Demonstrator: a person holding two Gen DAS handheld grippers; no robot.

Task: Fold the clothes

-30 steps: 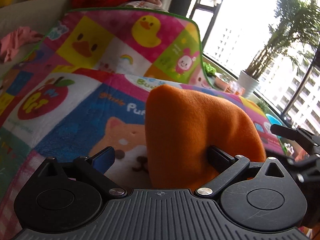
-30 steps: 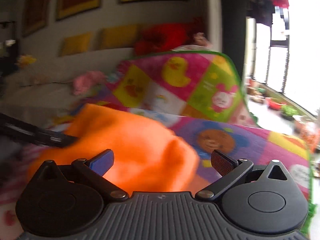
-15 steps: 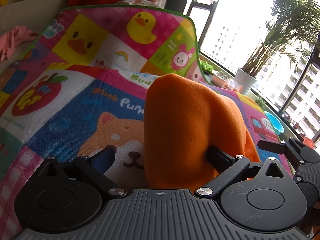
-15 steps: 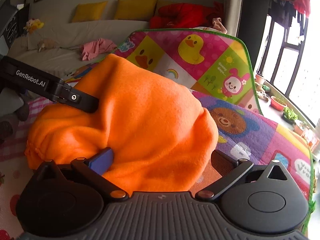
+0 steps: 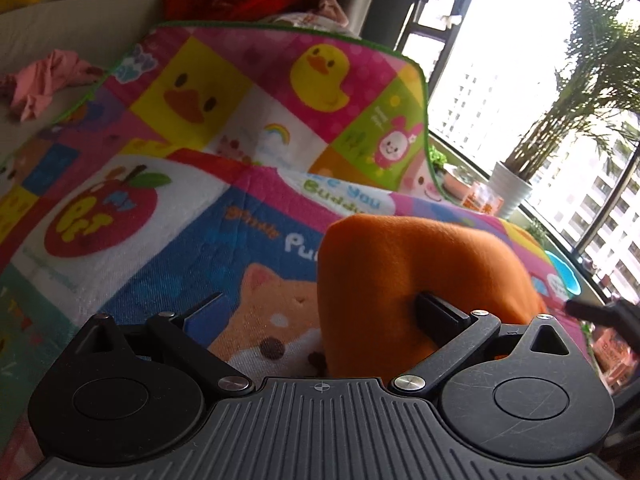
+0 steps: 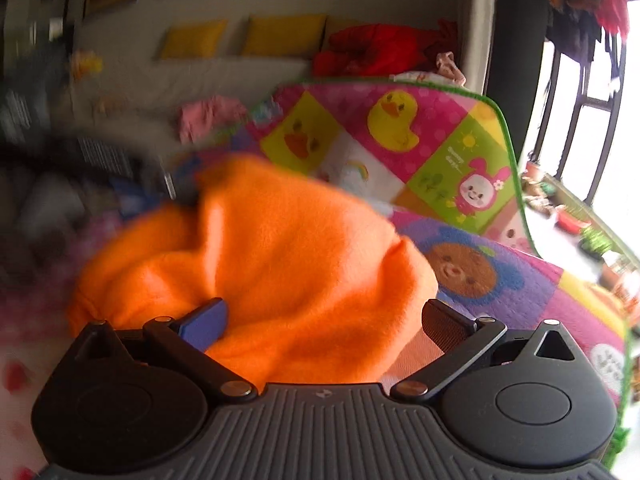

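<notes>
An orange fleece garment (image 5: 416, 280) lies bunched on a colourful cartoon play mat (image 5: 168, 216). My left gripper (image 5: 320, 312) is open wide; the cloth rests against its right finger and fills the right half of the gap. In the right wrist view the same orange garment (image 6: 288, 264) bulges between the open fingers of my right gripper (image 6: 324, 320), touching the blue left pad. The left gripper shows as a dark blur (image 6: 100, 160) at the garment's far left. The right gripper's tip (image 5: 600, 312) shows at the left view's right edge.
A pink garment (image 5: 48, 80) lies on the beige sofa beyond the mat. A red heap (image 6: 372, 52) and yellow cushions (image 6: 280, 36) sit at the sofa back. To the right are windows, a white potted plant (image 5: 512, 192) and small pots on the sill.
Both grippers stay open around the orange garment. The left view has dropped lower toward the mat. The right view is blurred with motion, and the left gripper has shifted at the garment's far edge.
</notes>
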